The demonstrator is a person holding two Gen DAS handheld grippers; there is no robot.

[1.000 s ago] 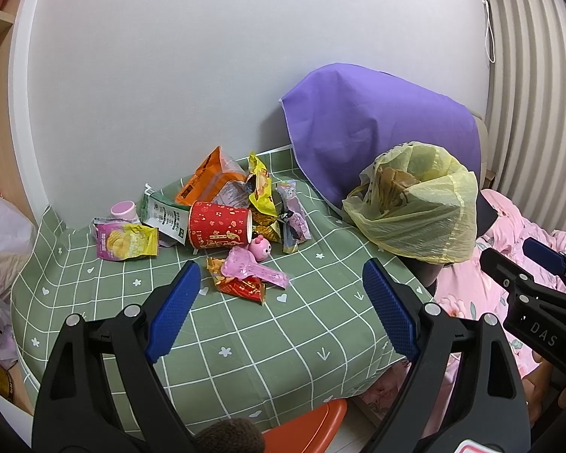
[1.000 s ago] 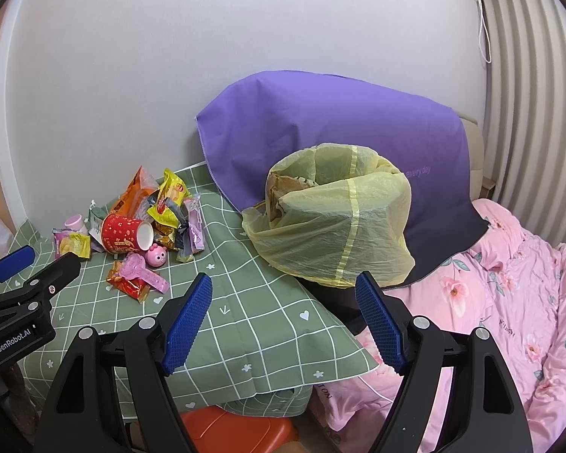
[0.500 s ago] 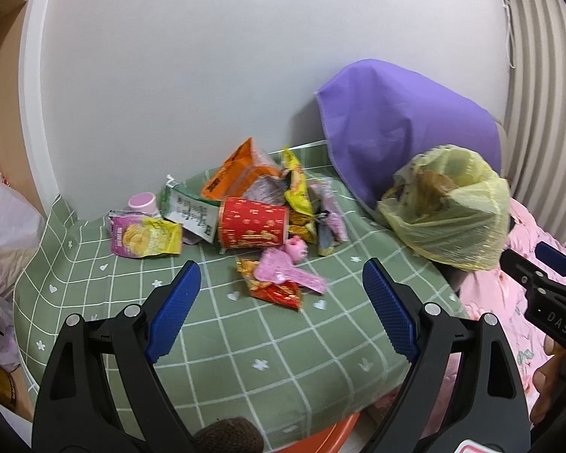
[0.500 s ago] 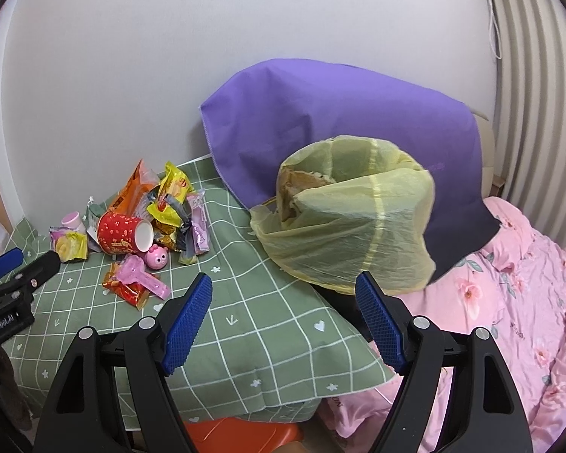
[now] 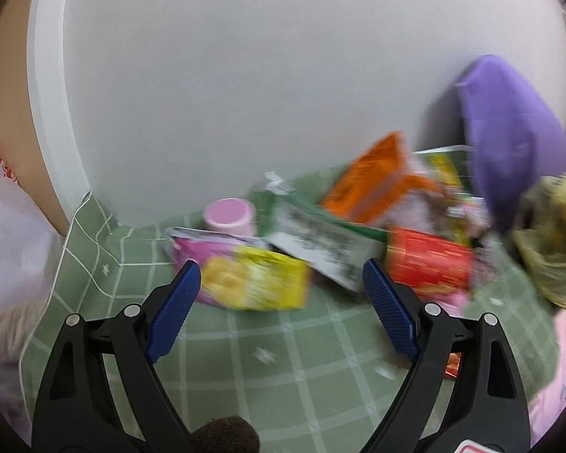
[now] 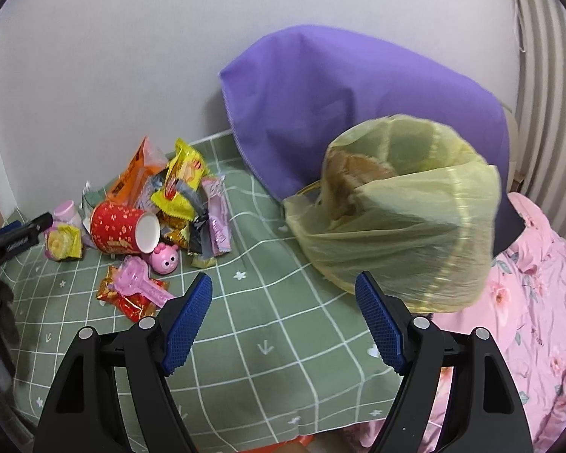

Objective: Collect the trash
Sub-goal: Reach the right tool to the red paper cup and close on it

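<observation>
A heap of trash lies on the green checked tablecloth (image 6: 283, 339). In the blurred left wrist view my left gripper (image 5: 281, 283) is open just short of a pink and yellow snack packet (image 5: 245, 277). Behind that packet stand a pink cup (image 5: 230, 216), a green and white packet (image 5: 320, 241), an orange bag (image 5: 373, 181) and a red paper cup (image 5: 430, 264) on its side. My right gripper (image 6: 283, 298) hangs open over bare cloth, left of a yellow bin bag (image 6: 407, 222). The right wrist view also shows the red paper cup (image 6: 120, 228) and yellow wrappers (image 6: 181, 185).
A purple cover (image 6: 343, 113) leans on the white wall behind the yellow bag. Pink floral bedding (image 6: 536, 302) lies to the right of the table. A pink toy (image 6: 164, 258) and a pink scoop on a red wrapper (image 6: 139, 288) lie near the heap. A white plastic bag (image 5: 7, 241) hangs at the far left.
My left gripper has swung left and moved in close to the pink and yellow packet, its view now blurred. My right gripper has moved slightly nearer the table and yellow bag. Both stay open.
</observation>
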